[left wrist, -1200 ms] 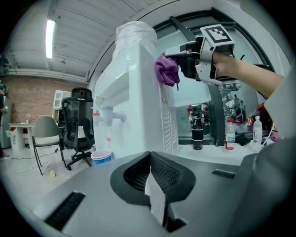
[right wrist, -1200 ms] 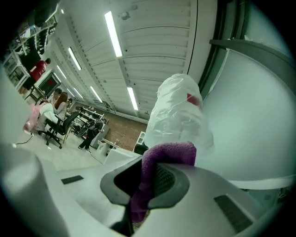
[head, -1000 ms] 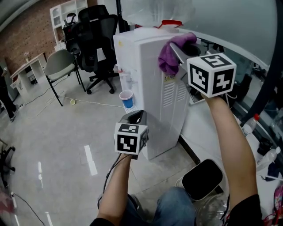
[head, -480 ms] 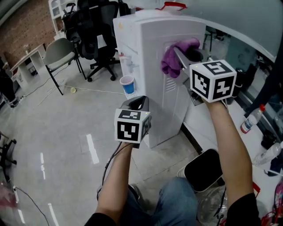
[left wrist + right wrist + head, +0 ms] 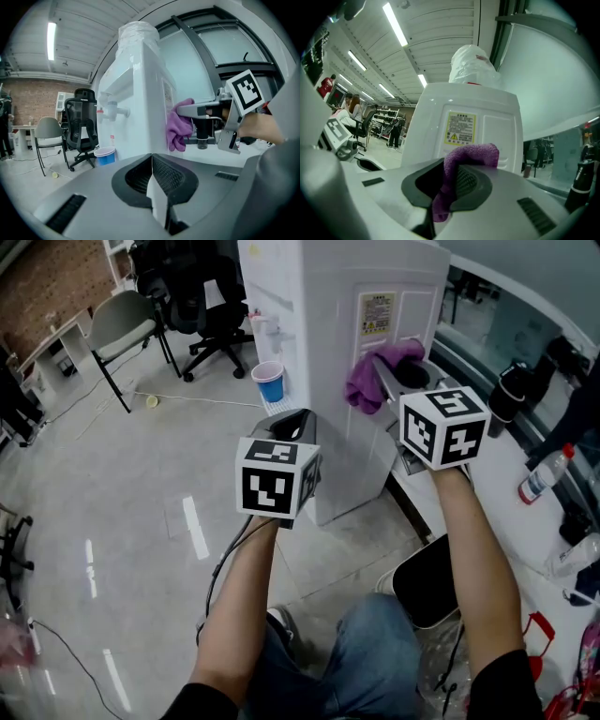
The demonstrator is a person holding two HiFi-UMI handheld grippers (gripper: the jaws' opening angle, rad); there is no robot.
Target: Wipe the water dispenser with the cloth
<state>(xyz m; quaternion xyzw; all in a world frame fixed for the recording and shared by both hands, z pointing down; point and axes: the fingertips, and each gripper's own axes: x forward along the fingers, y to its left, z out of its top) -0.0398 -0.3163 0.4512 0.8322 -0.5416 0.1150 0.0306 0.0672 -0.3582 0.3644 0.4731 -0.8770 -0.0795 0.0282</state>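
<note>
The white water dispenser (image 5: pixel 319 324) stands in front of me, with a yellow warning label (image 5: pixel 376 312) on its back panel. My right gripper (image 5: pixel 375 367) is shut on a purple cloth (image 5: pixel 370 376), pressing it against that panel below the label. From the right gripper view the cloth (image 5: pixel 464 161) bunches between the jaws against the dispenser (image 5: pixel 468 126). My left gripper (image 5: pixel 292 424) is shut and empty, held off the dispenser's side. In the left gripper view the cloth (image 5: pixel 179 126) hangs against the dispenser (image 5: pixel 136 108).
A blue paper cup (image 5: pixel 269 381) sits under the dispenser's taps. Black office chairs (image 5: pixel 192 296) and a grey chair (image 5: pixel 117 324) stand on the floor behind. A desk (image 5: pixel 525 465) with a bottle (image 5: pixel 542 474) runs along the right. A black stool seat (image 5: pixel 433 577) is near my legs.
The right gripper has carried the cloth down the dispenser's back panel, from near the top edge to below the warning label. The left gripper has stayed about where it was.
</note>
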